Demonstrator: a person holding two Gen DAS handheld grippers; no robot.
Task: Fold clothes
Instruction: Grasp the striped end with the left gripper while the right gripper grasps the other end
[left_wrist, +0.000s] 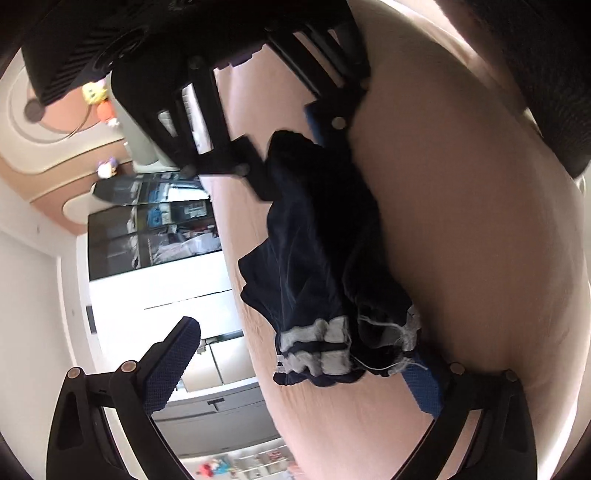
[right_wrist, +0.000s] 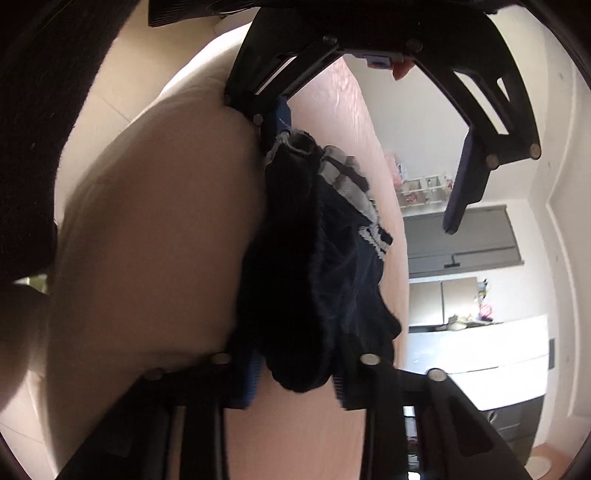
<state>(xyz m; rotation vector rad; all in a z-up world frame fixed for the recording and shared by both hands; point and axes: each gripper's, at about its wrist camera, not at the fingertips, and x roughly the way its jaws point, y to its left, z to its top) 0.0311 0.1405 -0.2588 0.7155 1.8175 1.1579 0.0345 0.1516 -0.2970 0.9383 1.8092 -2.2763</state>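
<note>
A dark navy garment (left_wrist: 317, 243) with a grey-striped drawstring waistband (left_wrist: 325, 347) is seen bunched on the pink bed sheet (left_wrist: 461, 221), at the mattress edge. The right gripper (right_wrist: 295, 384) is seen closed narrowly on the garment's hem. The left gripper (left_wrist: 295, 354) stands wide, one pad (left_wrist: 424, 384) beside the waistband, nothing pinched. Beyond the garment, white cabinets (left_wrist: 162, 284) and a dark glass-fronted shelf (left_wrist: 155, 236) are noted. Nothing lies across the garment.
</note>
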